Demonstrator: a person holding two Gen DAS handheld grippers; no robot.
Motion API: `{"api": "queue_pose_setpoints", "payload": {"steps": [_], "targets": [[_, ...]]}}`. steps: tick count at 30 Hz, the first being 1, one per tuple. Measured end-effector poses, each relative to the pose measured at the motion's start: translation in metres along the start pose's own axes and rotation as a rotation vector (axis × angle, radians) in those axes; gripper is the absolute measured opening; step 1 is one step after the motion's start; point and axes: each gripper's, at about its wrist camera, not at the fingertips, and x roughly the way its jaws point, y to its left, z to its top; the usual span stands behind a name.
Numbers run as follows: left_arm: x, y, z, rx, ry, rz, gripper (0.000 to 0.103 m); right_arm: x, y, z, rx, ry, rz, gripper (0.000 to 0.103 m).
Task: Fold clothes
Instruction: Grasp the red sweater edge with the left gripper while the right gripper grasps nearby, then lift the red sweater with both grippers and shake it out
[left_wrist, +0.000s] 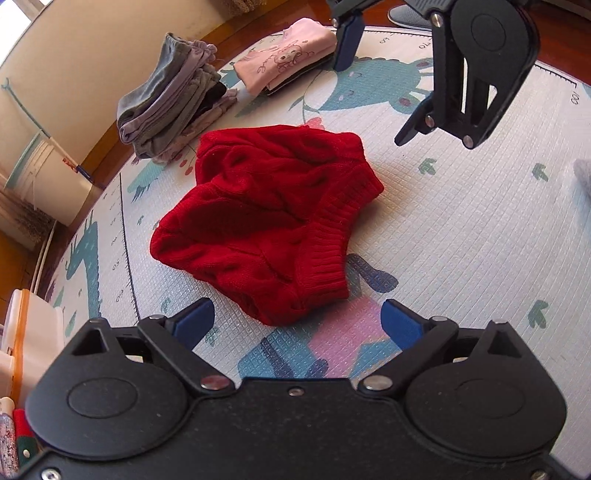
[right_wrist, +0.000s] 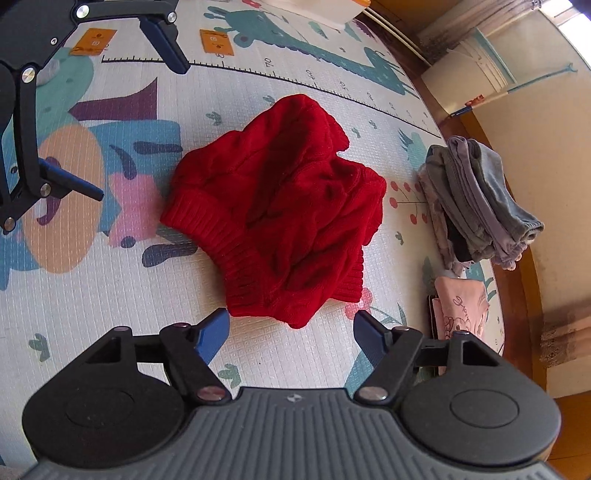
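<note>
A red knitted sweater (left_wrist: 266, 218) lies folded in a lumpy bundle in the middle of the patterned play mat (left_wrist: 461, 229); it also shows in the right wrist view (right_wrist: 284, 218). My left gripper (left_wrist: 297, 325) is open and empty, its blue fingertips just short of the sweater's near edge. My right gripper (right_wrist: 290, 334) is open and empty, also just short of the sweater. Each gripper shows in the other's view, the right one (left_wrist: 373, 99) beyond the sweater and the left one (right_wrist: 136, 129) at the upper left, both open and above the mat.
A stack of folded grey and lilac clothes (left_wrist: 173, 107) and a folded pink garment (left_wrist: 288, 55) sit at the mat's edge; both show in the right wrist view (right_wrist: 476, 210) (right_wrist: 461, 306). A white box with an orange band (left_wrist: 26, 332) stands at the left. Wooden floor and walls surround the mat.
</note>
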Motion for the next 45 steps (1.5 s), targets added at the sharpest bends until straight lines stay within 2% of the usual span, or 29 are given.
{"api": "queue_pose_setpoints", "payload": {"steps": [2, 5, 8, 10, 12, 17, 20, 26, 27, 29, 32, 34, 38, 39, 40, 41, 45], "targets": [[0.007, -0.008, -0.003, 0.045, -0.018, 0.007, 0.093, 0.009, 0.009, -0.004, -0.044, -0.001, -0.022, 0.073], [0.017, -0.017, -0.004, 0.121, -0.038, 0.039, 0.083, 0.022, 0.019, -0.01, -0.103, 0.003, -0.053, 0.073], [0.03, -0.023, -0.007, 0.168, -0.052, 0.047, 0.08, 0.036, 0.032, -0.016, -0.176, 0.003, -0.089, 0.073], [0.038, -0.027, -0.01, 0.203, -0.053, 0.05, 0.077, 0.043, 0.044, -0.02, -0.253, -0.007, -0.125, 0.073], [0.044, -0.032, -0.014, 0.244, -0.058, 0.055, 0.069, 0.051, 0.056, -0.024, -0.341, -0.019, -0.162, 0.072], [0.055, -0.039, -0.022, 0.303, -0.055, 0.069, 0.068, 0.068, 0.068, -0.029, -0.454, -0.038, -0.216, 0.07], [0.06, -0.041, -0.025, 0.3, -0.057, 0.069, 0.068, 0.078, 0.075, -0.032, -0.522, -0.049, -0.248, 0.068], [0.063, -0.046, -0.025, 0.345, -0.091, 0.095, 0.068, 0.097, 0.083, -0.036, -0.62, -0.06, -0.292, 0.066], [0.064, -0.046, -0.025, 0.349, -0.096, 0.096, 0.068, 0.098, 0.082, -0.035, -0.61, -0.058, -0.282, 0.064], [0.065, -0.047, -0.024, 0.358, -0.105, 0.102, 0.068, 0.1, 0.079, -0.032, -0.571, -0.051, -0.251, 0.046], [0.067, -0.047, -0.022, 0.363, -0.107, 0.103, 0.069, 0.097, 0.071, -0.025, -0.487, -0.042, -0.194, 0.03], [0.07, -0.043, -0.016, 0.341, -0.096, 0.103, 0.069, 0.093, 0.063, -0.019, -0.43, -0.049, -0.177, 0.023], [0.076, -0.038, -0.008, 0.3, -0.073, 0.104, 0.068, 0.079, 0.04, -0.004, -0.286, -0.084, -0.161, 0.021], [0.077, -0.036, -0.007, 0.283, -0.067, 0.096, 0.063, 0.075, 0.035, 0.0, -0.25, -0.093, -0.157, 0.021], [0.077, -0.034, -0.006, 0.273, -0.053, 0.082, 0.052, 0.072, 0.029, 0.003, -0.214, -0.102, -0.153, 0.02], [0.078, -0.032, -0.004, 0.267, -0.039, 0.088, 0.021, 0.068, 0.023, 0.007, -0.179, -0.111, -0.149, 0.02], [0.068, -0.006, 0.009, 0.168, -0.021, 0.107, 0.014, 0.052, 0.004, 0.012, -0.034, -0.141, -0.121, 0.019]]}}
